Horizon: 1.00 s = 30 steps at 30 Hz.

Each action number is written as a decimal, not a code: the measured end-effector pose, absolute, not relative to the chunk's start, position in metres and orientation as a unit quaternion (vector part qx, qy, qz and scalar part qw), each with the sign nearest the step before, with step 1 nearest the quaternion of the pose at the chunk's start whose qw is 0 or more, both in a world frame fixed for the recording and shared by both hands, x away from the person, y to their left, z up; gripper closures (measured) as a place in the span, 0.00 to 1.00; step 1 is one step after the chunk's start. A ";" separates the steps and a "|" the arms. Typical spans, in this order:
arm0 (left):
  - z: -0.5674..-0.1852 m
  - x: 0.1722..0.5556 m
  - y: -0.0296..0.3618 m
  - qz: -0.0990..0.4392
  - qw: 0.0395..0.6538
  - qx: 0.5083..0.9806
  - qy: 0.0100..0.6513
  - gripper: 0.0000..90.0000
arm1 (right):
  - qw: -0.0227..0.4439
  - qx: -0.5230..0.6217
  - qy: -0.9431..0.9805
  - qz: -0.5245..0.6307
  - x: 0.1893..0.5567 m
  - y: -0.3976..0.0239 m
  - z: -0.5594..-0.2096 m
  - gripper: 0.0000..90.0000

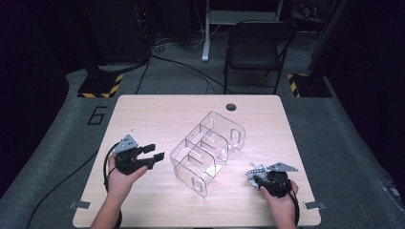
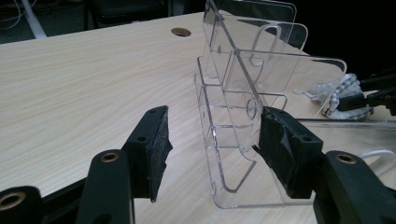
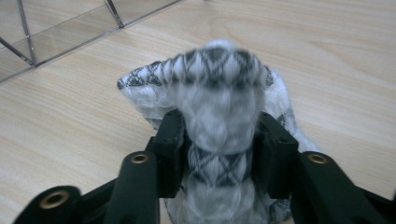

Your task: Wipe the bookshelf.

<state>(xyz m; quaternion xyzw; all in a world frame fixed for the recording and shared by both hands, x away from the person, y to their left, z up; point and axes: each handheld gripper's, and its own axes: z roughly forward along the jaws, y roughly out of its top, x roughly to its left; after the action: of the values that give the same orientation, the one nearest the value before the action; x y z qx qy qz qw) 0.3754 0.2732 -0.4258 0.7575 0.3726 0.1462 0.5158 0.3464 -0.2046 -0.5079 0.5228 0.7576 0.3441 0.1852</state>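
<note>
A clear acrylic organizer with several compartments lies on its side in the middle of the wooden table. My left gripper is just left of it, open and holding nothing. In the left gripper view the jaws frame the near end of the organizer without touching it. My right gripper is low at the table's front right, shut on a rolled white sock with a black pattern. In the right gripper view the sock bulges out above the pads, and the organizer's corner is at the top left.
A round cable hole sits near the table's far edge. Behind the table stand a black folding chair and stands with yellow-black striped bases. Cables run over the grey floor. Bare wood surrounds the organizer.
</note>
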 end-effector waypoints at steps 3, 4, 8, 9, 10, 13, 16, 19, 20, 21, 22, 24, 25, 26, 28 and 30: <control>-0.427 0.370 0.272 0.145 0.515 0.759 0.370 0.48 | 0.187 0.529 0.744 0.363 0.345 -0.201 -0.513 0.48; -0.427 0.368 0.272 0.144 0.515 0.760 0.371 0.48 | 0.191 0.526 0.743 0.366 0.346 -0.199 -0.514 0.43; -0.427 0.362 0.269 0.146 0.508 0.764 0.371 0.46 | 0.193 0.509 0.755 0.366 0.347 -0.195 -0.516 0.31; -0.426 0.360 0.268 0.144 0.509 0.763 0.372 0.46 | 0.192 0.508 0.754 0.369 0.347 -0.195 -0.517 0.30; -0.427 0.358 0.268 0.142 0.510 0.762 0.373 0.46 | 0.193 0.503 0.757 0.371 0.348 -0.195 -0.517 0.29; -0.428 0.349 0.268 0.141 0.508 0.759 0.382 0.46 | 0.187 0.499 0.755 0.382 0.347 -0.198 -0.518 0.28; -0.433 0.341 0.264 0.134 0.508 0.756 0.390 0.46 | 0.180 0.499 0.751 0.393 0.346 -0.203 -0.515 0.28; -0.440 0.329 0.258 0.124 0.509 0.758 0.389 0.45 | 0.190 0.502 0.740 0.406 0.342 -0.206 -0.508 0.27; -0.440 0.329 0.258 0.124 0.509 0.758 0.389 0.45 | 0.190 0.502 0.740 0.406 0.342 -0.206 -0.508 0.27; -0.447 0.321 0.251 0.116 0.510 0.760 0.385 0.45 | 0.202 0.504 0.732 0.413 0.338 -0.208 -0.504 0.26; -0.447 0.321 0.251 0.116 0.510 0.760 0.385 0.45 | 0.202 0.504 0.732 0.413 0.338 -0.208 -0.504 0.26; -0.458 0.310 0.240 0.098 0.509 0.766 0.380 0.46 | 0.213 0.504 0.722 0.423 0.334 -0.212 -0.499 0.26; -0.462 0.308 0.236 0.096 0.507 0.768 0.379 0.47 | 0.216 0.504 0.721 0.425 0.333 -0.213 -0.499 0.26; -0.464 0.307 0.233 0.093 0.504 0.773 0.374 0.47 | 0.214 0.503 0.722 0.424 0.333 -0.215 -0.499 0.27; -0.468 0.303 0.225 0.086 0.505 0.776 0.368 0.47 | 0.213 0.507 0.717 0.429 0.331 -0.216 -0.499 0.28; -0.469 0.301 0.218 0.081 0.505 0.782 0.357 0.47 | 0.214 0.506 0.716 0.432 0.329 -0.216 -0.498 0.28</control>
<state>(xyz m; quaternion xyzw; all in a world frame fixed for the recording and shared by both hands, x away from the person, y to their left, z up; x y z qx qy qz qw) 0.3010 0.2184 -0.4695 0.7816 0.3565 0.0809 0.5054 0.3287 -0.2159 -0.4983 0.5055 0.7156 0.4323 0.2135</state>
